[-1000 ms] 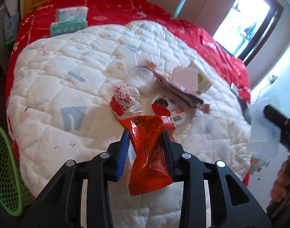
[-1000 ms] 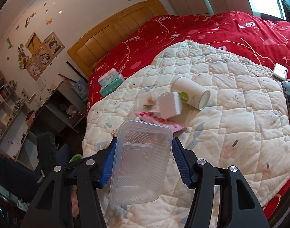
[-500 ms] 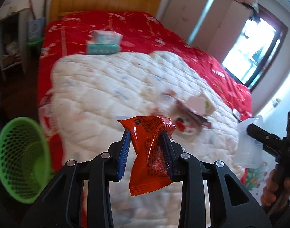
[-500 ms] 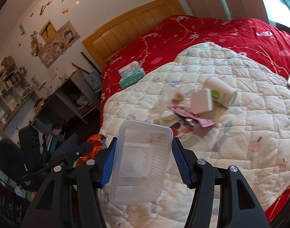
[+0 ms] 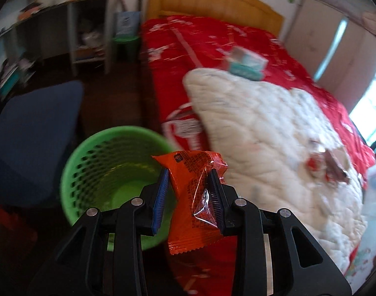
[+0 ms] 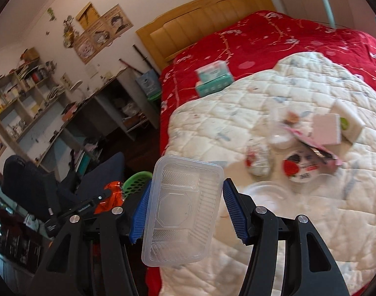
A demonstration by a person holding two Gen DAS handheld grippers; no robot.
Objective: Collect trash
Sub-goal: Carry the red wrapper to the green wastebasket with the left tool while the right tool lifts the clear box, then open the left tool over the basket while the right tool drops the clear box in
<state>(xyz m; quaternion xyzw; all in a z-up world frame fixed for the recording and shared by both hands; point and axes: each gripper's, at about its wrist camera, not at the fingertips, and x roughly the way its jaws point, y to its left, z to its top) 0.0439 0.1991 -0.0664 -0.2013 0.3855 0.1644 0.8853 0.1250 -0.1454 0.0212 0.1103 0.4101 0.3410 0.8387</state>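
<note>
My left gripper (image 5: 189,192) is shut on an orange snack wrapper (image 5: 195,202) and holds it beside the rim of a green mesh waste basket (image 5: 101,170) on the floor by the bed. My right gripper (image 6: 185,207) is shut on a clear plastic food container (image 6: 180,209) above the bed's edge. The wrapper (image 6: 109,197) and the basket (image 6: 136,182) also show in the right wrist view, low left. More trash lies on the white quilt (image 6: 262,222): a crumpled wrapper (image 6: 258,160), a round lid (image 6: 299,167), a pink packet (image 6: 316,145), a paper cup (image 6: 348,123).
A blue chair (image 5: 32,133) stands left of the basket. A tissue box (image 6: 212,79) sits on the red bedspread (image 5: 212,49). A desk (image 6: 109,103) and shelves (image 6: 22,93) line the wall beyond the bed's left side.
My left gripper has swung left off the bed with the orange wrapper to the green basket. My right gripper has followed leftward with the clear container.
</note>
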